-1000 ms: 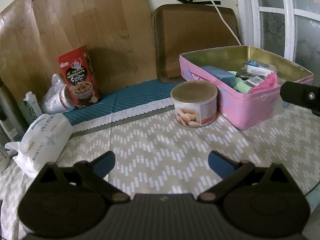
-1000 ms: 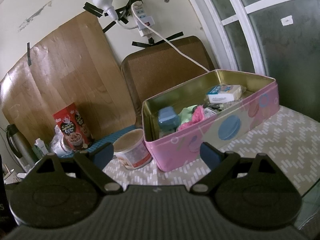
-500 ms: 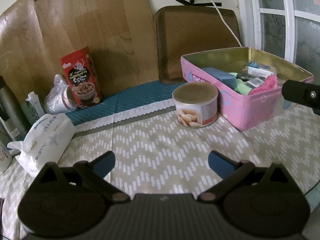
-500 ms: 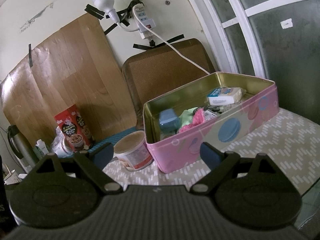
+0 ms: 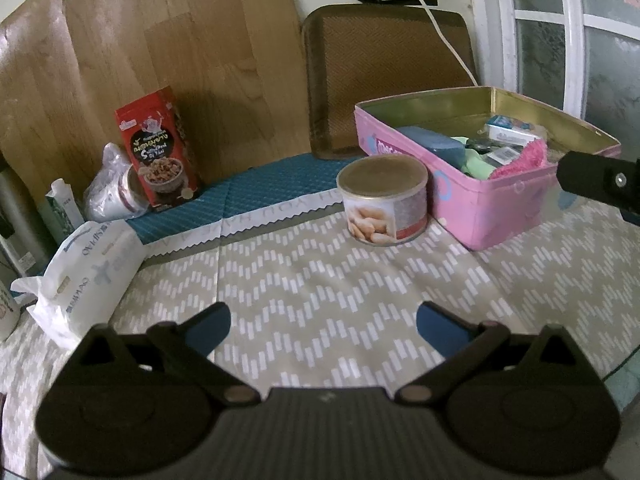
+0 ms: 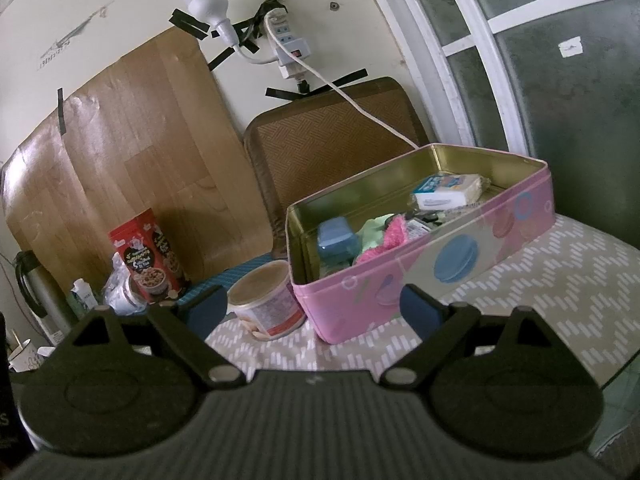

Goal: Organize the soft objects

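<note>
left wrist view: the left gripper [image 5: 323, 322] hangs over the chevron tablecloth [image 5: 320, 280], its blue-tipped fingers spread apart with nothing between them. a white soft pack [image 5: 86, 264] lies at the left edge of the cloth, its print too skewed to read surely. behind it stand a red snack box [image 5: 158, 152] with thai-looking script and a bagged cup [image 5: 114, 192]. a round tin [image 5: 383, 200] showing biscuits sits just beside the pink tin box [image 5: 480, 200], whose end reads "mac…", likely macaron. inside lie a pink fuzzy cloth [image 5: 520, 158], a green cloth [image 5: 476, 166] and a blue case [image 5: 434, 142]. the right tool's dark tip shows at the right edge

right wrist view: the right gripper [image 6: 307, 308] is also spread wide and empty, held in front of the pink tin box [image 6: 420, 280]. the pink fuzzy cloth [image 6: 384, 242] lies by the green cloth [image 6: 374, 232] near the box's middle; a small wrapped packet [image 6: 444, 192] sits at the far end. the cloths look light, limp and compressible, so a pinch into a raised fold should hold; the soft pack likely wants a grip across its narrow side
</note>
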Available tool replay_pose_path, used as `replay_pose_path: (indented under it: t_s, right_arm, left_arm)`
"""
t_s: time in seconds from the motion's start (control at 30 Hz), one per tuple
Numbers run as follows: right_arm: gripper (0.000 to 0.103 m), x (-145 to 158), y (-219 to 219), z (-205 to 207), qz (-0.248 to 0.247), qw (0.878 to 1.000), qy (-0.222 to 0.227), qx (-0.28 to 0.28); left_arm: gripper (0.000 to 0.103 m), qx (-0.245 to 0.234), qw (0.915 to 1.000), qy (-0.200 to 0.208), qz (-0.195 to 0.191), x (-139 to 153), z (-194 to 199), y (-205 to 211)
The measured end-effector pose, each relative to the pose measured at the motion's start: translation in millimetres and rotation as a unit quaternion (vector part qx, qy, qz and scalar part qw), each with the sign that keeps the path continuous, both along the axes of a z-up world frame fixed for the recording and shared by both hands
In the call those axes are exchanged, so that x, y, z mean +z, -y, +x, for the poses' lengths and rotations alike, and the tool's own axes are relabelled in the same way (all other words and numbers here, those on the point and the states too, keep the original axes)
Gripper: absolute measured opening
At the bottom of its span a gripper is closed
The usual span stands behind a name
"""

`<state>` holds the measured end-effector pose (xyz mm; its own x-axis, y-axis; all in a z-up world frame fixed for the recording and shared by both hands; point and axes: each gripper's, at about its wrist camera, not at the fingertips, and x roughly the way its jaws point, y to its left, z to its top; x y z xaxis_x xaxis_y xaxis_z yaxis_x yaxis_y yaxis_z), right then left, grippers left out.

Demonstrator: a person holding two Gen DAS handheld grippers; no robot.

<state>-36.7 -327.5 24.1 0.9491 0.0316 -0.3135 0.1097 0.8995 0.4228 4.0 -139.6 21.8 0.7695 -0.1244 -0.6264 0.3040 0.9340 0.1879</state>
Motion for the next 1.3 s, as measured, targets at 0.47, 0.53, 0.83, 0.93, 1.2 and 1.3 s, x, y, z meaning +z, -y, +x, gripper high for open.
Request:
replay_pose_path:
  t_s: [0.47, 0.53, 0.83, 0.93, 1.2, 1.3]
  right_arm:
    - [0.095, 0.3, -0.2, -1.6, -0.001, 1.000, 0.000, 0.001]
    - [0.095, 0.0, -0.4, -2.1, -0.001, 1.000, 0.000, 0.002]
    - [0.095, -2.0, -2.9, -1.6, -0.003, 1.000, -0.004, 0.003]
    - [0.095, -2.0, -3.1, -1.2, -0.003, 1.000, -0.005, 0.002]
    - [0.095, -3.5, -3.8, 0.8, -0.003, 1.000, -0.008, 0.003]
    - [0.095, -3.7, -3.8, 1.0, -0.003, 1.000, -0.008, 0.003]
  left_arm:
    - [0.103, -0.002, 0.9998, -0.018, -0.007, -3.3, 1.9, -0.8]
    - [0.103, -0.002, 0.9998, -0.020, -0.008, -3.9, 2.0, -0.8]
    - [0.103, -0.004, 0.9995, -0.030, -0.012, -6.8, 4.3, -1.8]
    - [0.103, -0.006, 0.9994, -0.032, -0.013, -7.5, 4.8, -1.8]
    - [0.103, -0.006, 0.9992, -0.036, -0.014, -8.1, 6.4, -1.6]
    - [0.103, -0.007, 0.9993, -0.035, -0.014, -8.1, 6.5, -1.6]
